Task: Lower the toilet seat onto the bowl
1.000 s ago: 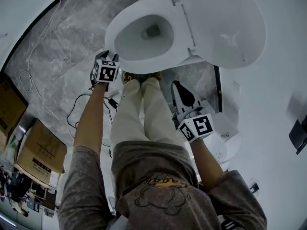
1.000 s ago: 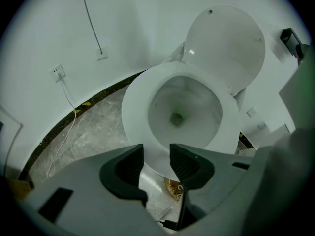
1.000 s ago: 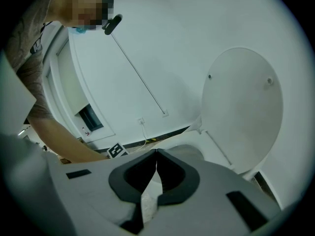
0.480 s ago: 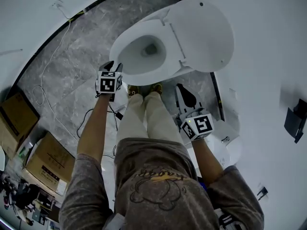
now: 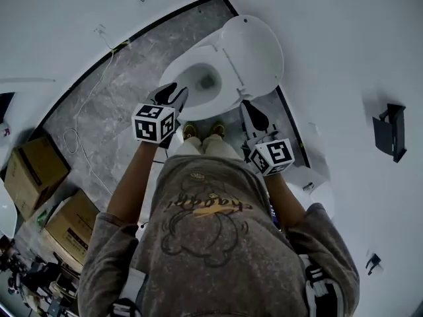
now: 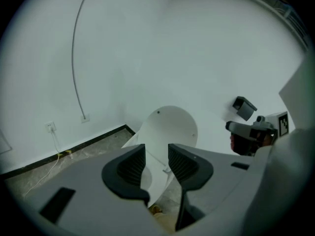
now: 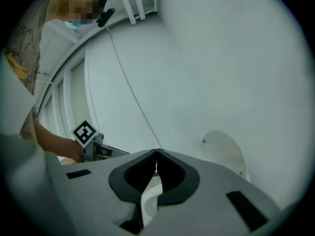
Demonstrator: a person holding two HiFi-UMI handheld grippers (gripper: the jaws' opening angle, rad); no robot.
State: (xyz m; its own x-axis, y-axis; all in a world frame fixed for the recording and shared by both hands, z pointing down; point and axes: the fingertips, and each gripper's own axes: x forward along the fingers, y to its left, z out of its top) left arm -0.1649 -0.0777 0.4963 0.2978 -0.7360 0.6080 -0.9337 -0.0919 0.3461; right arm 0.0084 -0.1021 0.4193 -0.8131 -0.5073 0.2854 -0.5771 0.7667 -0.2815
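The white toilet stands against the wall, its seat and lid (image 5: 248,51) raised upright together over the open bowl (image 5: 198,84). My left gripper (image 5: 172,96) hovers in front of the bowl's near rim, apart from it. Its jaws are closing, with nothing between them. In the left gripper view the raised lid (image 6: 170,127) shows beyond the left gripper (image 6: 157,154). My right gripper (image 5: 252,114) is shut and empty, low beside the raised seat's right side. In the right gripper view the right gripper (image 7: 157,155) has its tips touching, and the lid (image 7: 224,149) is to the right.
Cardboard boxes (image 5: 33,170) stand on the grey marble floor at the left, with a thin white cable (image 5: 82,121) trailing near them. A black holder (image 5: 390,132) hangs on the right wall. The person's feet (image 5: 201,131) are right in front of the bowl.
The head view has drawn back, so the toilet looks smaller and farther. Both grippers have come up, the left one rising over the bowl's near rim.
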